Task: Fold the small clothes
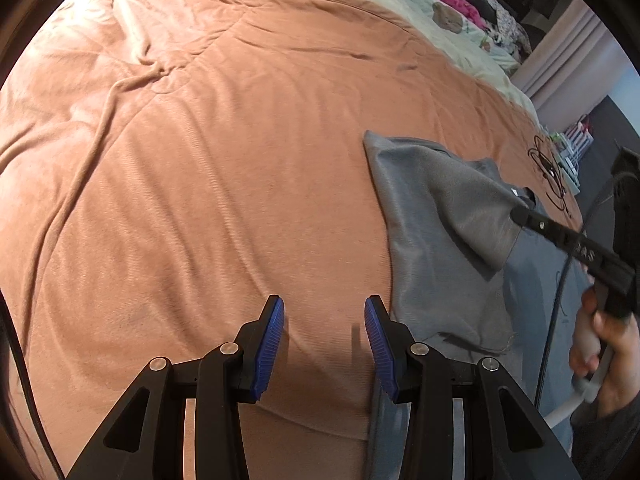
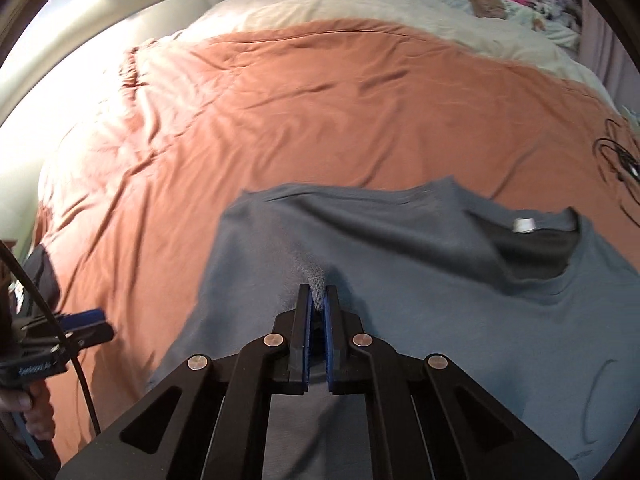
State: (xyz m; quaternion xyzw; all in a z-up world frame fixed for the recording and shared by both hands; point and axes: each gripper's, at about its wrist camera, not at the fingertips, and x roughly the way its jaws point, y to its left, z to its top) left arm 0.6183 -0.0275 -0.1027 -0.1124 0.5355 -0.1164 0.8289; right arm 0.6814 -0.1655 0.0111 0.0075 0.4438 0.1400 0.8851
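Observation:
A grey-blue T-shirt (image 2: 460, 320) lies spread on the orange blanket, collar and white neck label toward the far right. My right gripper (image 2: 319, 292) is shut on a pinch of its fabric near the left side, and the cloth rises in a peak between the pads. In the left wrist view the same gripper (image 1: 520, 213) lifts a flap of the T-shirt (image 1: 436, 216) over the body. My left gripper (image 1: 324, 308) hangs open above bare blanket, just left of the shirt's lower edge, with nothing between its blue pads (image 1: 272, 336). It also shows at the left edge as the left gripper (image 2: 90, 322).
The orange blanket (image 1: 200, 160) covers most of the bed, with a cream sheet (image 2: 360, 4) beyond it. A pile of coloured clothes (image 1: 460, 0) sits at the far end. A black looped cord (image 1: 548, 168) lies right of the shirt. A person's hand (image 1: 604, 344) holds the right gripper's handle.

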